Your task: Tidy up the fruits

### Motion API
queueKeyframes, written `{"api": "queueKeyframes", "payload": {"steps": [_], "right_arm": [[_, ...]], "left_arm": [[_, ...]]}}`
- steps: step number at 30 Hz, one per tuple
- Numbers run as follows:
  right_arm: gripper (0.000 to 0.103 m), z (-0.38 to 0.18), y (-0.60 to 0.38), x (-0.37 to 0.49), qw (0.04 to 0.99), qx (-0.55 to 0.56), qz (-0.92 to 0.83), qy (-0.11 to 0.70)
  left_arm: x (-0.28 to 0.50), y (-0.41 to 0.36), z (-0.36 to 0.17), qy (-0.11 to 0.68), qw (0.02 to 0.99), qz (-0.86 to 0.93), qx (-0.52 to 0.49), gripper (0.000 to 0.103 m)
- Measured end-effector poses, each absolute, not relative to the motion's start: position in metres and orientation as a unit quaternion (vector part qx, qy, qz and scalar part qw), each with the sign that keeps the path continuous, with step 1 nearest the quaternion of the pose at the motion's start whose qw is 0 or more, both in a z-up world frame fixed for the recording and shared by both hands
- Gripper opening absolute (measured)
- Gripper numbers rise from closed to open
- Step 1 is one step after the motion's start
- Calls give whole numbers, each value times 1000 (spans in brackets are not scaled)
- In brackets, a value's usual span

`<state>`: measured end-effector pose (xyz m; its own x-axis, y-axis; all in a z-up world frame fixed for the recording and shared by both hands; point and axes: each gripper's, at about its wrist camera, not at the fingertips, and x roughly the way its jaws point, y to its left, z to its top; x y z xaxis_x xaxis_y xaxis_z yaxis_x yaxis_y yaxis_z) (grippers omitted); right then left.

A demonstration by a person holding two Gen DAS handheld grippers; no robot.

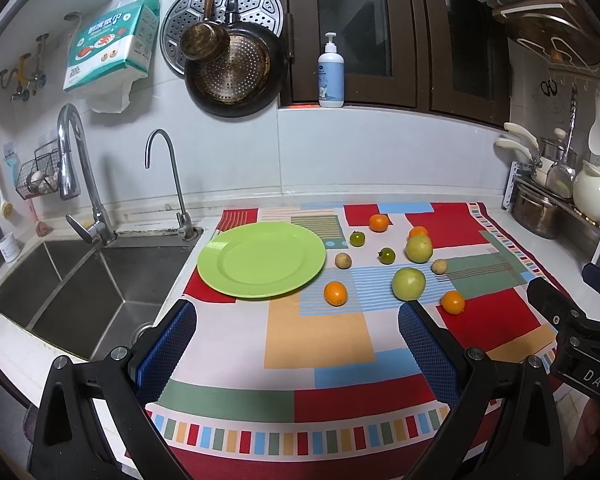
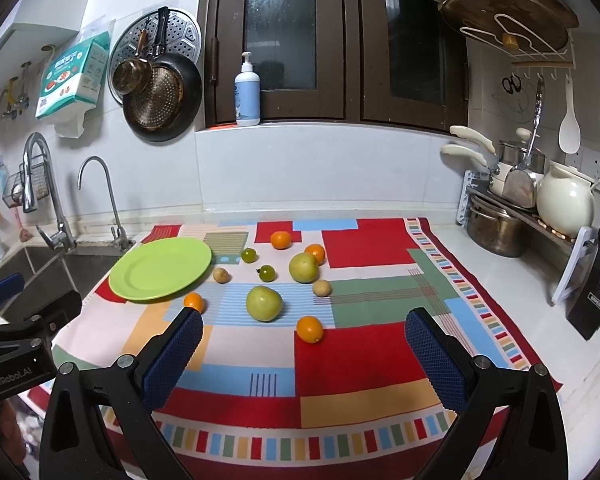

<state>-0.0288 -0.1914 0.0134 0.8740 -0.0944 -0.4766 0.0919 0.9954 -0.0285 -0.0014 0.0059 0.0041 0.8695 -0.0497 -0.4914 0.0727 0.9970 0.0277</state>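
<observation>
Sink basin (image 1: 80, 280) sits far left at my nine o'clock, with the tall faucet (image 1: 78, 168) and a thinner spout (image 1: 168, 184) behind it at ten o'clock. Next comes the green plate (image 1: 236, 276), bare, lying on the left part of the patchwork cloth (image 1: 320, 340) at about eleven o'clock from my left claw (image 1: 298, 312), whose blue-padded fingers stand wide apart over the cloth and grip nothing. Just beside the plate's near right rim lies an orange (image 1: 335, 293). Further right, at twelve to one o'clock, the rest of the fruit is scattered loose on the cloth, none of it on the plate: a small tan fruit (image 1: 343, 261), two small dark green fruits (image 1: 357, 238) and (image 1: 387, 255), a far orange (image 1: 379, 223), another orange (image 1: 418, 232) touching the back of a large pale green fruit (image 1: 419, 249), a second large pale green fruit (image 1: 409, 283) nearer me, a second tan fruit (image 1: 439, 267), and a near orange (image 1: 452, 302) at two o'clock. My right claw (image 2: 304, 322) hovers above the cloth too, fingers spread wide and empty, that near orange (image 2: 310, 329) lying between them at twelve o'clock. Far right, at three o'clock, a metal pot (image 2: 496, 232) and a cream jug (image 2: 566, 202) stand by the wall.
</observation>
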Motion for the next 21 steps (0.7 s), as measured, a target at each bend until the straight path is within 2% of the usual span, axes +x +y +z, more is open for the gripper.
{"api": "queueKeyframes", "payload": {"steps": [21], "right_arm": [[102,13,-189,-28,968,-4,-46,247]], "left_arm": [[-1,5,3,254,966,-33,23,103]]}}
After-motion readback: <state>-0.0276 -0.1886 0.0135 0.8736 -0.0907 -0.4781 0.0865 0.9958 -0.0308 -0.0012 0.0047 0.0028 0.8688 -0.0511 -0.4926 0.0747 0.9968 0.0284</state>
